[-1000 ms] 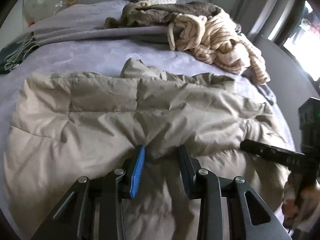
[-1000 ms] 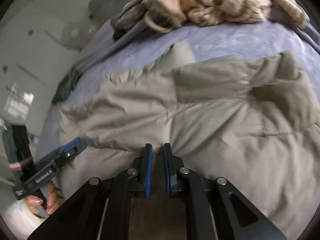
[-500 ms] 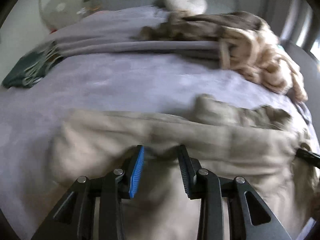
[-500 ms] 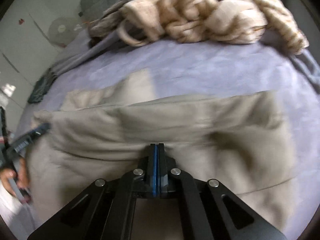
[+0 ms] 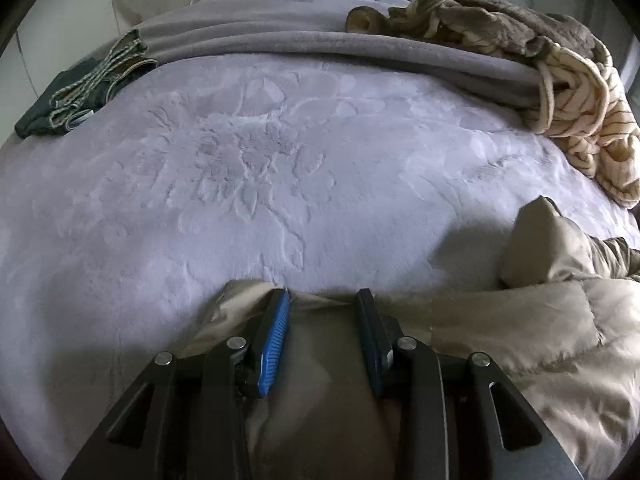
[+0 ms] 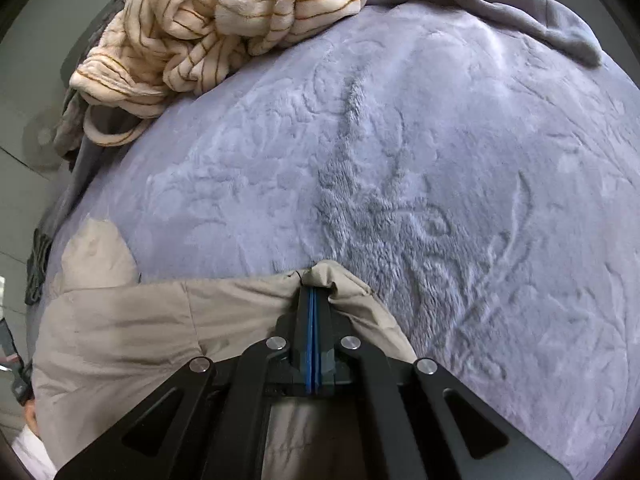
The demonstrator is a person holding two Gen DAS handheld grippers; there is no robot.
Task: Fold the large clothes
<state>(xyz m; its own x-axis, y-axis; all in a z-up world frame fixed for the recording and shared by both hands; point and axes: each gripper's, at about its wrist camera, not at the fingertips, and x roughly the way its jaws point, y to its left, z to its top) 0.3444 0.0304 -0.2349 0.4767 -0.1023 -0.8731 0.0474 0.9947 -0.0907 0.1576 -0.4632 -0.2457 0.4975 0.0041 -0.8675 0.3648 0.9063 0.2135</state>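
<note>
Two grippers hold a beige puffer jacket [image 5: 540, 344] low over a lavender blanket [image 5: 280, 160].

The right gripper [image 6: 312, 296], pointing forward and down, is clenched on a bunched jacket edge. The left gripper [image 5: 323, 308] has its fingers parted with jacket fabric between them; whether they grip it cannot be told. A striped cream robe [image 6: 224, 20] lies heaped at the bed's far edge, dark folded clothes [image 5: 76, 96] at its far left corner.
</note>
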